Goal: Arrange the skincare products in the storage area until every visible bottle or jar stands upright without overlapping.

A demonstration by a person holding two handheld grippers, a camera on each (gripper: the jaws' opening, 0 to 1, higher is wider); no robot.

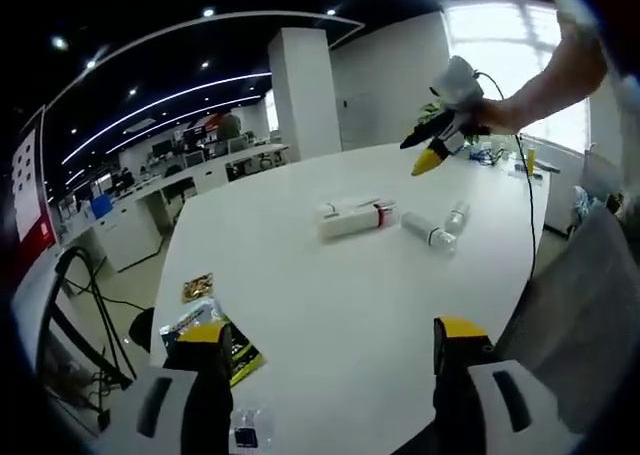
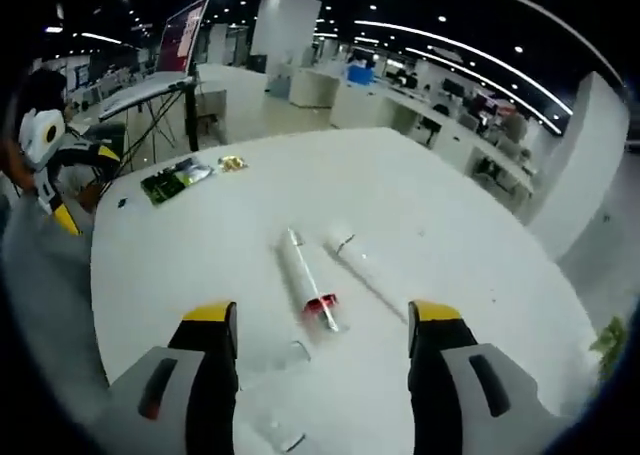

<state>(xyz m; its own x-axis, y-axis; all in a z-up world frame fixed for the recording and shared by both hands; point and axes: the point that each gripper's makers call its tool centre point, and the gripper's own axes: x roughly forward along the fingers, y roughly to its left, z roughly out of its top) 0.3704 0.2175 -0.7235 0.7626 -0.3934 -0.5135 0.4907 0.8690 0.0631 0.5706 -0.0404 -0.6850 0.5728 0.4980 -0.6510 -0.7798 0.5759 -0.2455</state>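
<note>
Both tools hang above the white bench (image 1: 300,315), jaws wide, holding nothing. The left tool (image 1: 335,370) is at 6 o'clock in its view, with a tube (image 1: 356,217) and two bottles (image 1: 430,232) lying flat at 12. The right tool (image 2: 323,360) hovers just short of the tube.

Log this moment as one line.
left gripper: open, empty | right gripper: open, empty | bottles: lying flat on table
</note>
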